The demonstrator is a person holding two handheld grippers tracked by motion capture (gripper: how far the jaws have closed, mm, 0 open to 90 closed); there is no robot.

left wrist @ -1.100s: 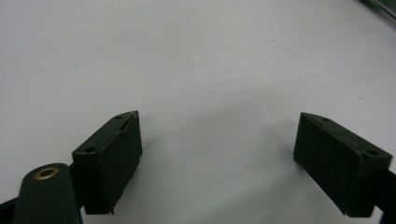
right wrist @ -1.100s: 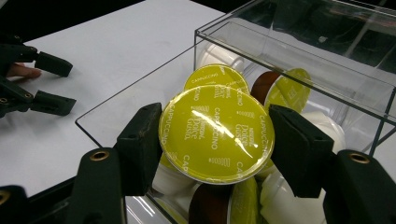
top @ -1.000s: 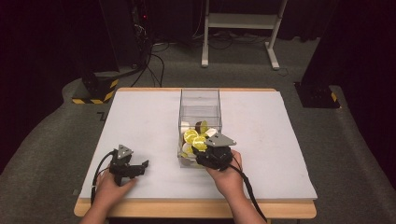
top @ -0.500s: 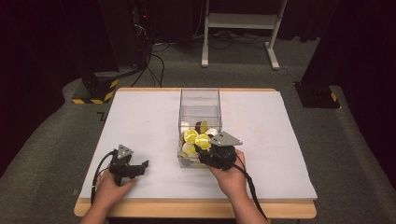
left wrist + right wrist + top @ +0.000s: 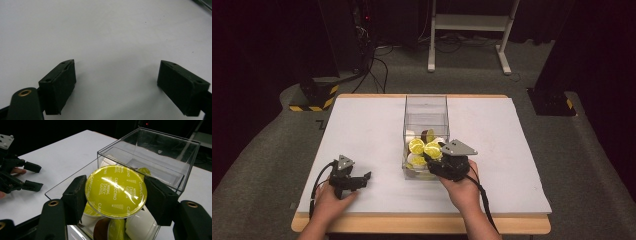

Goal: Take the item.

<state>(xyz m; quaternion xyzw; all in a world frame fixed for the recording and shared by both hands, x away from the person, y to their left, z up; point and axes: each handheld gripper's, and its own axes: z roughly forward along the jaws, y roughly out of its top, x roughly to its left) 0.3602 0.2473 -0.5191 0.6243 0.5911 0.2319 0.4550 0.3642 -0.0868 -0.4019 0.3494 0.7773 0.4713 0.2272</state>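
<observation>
White tabletop (image 5: pixel 362 130); right gripper (image 5: pixel 116 195) clamped on yellow-lidded Dolce Gusto capsule (image 5: pixel 115 191), apparently just above clear plastic box (image 5: pixel 175 152) of capsules; left gripper (image 5: pixel 116 86) spread wide, nothing between, resting well apart

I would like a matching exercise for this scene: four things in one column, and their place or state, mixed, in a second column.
Things:
1. left gripper
2. right gripper
3. clear plastic box
4. brown capsule

Place or state:
A. lies inside the box, behind the yellow lids
B. jaws apart, nothing between them
C. stands in the middle of the white table
D. clamped on a yellow-lidded coffee capsule

Pairs: 1-B, 2-D, 3-C, 4-A
</observation>
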